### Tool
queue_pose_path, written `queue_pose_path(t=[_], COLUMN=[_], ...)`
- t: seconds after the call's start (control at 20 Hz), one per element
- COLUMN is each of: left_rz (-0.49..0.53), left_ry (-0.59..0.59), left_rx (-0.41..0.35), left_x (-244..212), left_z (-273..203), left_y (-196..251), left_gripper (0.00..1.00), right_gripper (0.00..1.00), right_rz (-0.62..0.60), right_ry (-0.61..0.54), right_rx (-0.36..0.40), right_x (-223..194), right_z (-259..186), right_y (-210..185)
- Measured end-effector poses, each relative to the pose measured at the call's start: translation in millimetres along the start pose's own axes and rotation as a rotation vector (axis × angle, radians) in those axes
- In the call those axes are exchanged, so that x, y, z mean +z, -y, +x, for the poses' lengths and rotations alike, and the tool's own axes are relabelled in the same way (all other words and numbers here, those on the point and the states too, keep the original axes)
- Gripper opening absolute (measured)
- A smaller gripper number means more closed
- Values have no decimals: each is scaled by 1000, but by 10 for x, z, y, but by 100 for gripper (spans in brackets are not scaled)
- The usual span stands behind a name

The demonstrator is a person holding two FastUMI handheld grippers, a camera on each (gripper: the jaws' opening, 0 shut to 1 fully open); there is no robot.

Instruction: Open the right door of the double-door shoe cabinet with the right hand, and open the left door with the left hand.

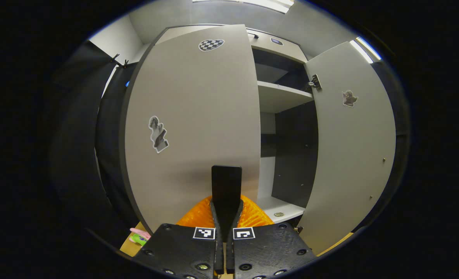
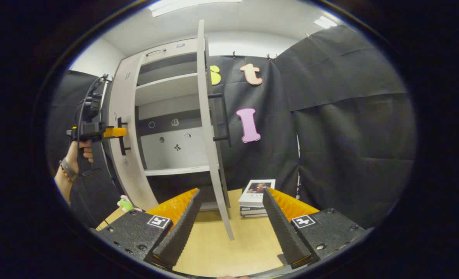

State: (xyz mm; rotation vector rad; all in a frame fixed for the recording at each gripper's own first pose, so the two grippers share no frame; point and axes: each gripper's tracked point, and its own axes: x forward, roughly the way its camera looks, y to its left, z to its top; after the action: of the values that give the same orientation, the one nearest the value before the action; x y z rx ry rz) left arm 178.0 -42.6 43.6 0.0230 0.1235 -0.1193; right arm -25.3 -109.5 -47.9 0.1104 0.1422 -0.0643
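The left tongs (image 1: 226,201) are clamping tight on the dark handle (image 1: 226,186) of the left door (image 1: 190,116), which is standing partly open. The right tongs (image 2: 229,217) are spread wide, holding nothing, near the right door (image 2: 210,128), already swung out over the surface (image 2: 221,248). Only 1 door is needing more pull.

A stack of books (image 2: 254,199) lay on the light wooden table (image 2: 229,248), close to the black cloth wall (image 2: 349,135). A small pink and green toy (image 1: 139,236) sat at the table's edge near the left. Ceiling lights (image 2: 190,4) glowed overhead against a pale ceiling. Clips (image 2: 269,56) held the cloth along its top edge.
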Motion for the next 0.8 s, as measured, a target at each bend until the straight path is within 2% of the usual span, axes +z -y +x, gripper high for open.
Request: queue_pose_path(t=[0.2, 0.55, 0.8], left_rz=[-9, -11, -14], left_ry=[11, 27, 27], left_rx=[-1, 61, 73], left_x=[3, -4, -15], left_z=[-309, -828, -991], left_y=[-189, -593, -805], left_gripper=[2, 2, 1], right_gripper=[96, 99, 99], right_rz=[-14, -19, -16], right_ry=[13, 34, 35], right_rx=[18, 36, 51], right_x=[45, 54, 80], right_z=[-9, 9, 72], right_y=[-100, -228, -334])
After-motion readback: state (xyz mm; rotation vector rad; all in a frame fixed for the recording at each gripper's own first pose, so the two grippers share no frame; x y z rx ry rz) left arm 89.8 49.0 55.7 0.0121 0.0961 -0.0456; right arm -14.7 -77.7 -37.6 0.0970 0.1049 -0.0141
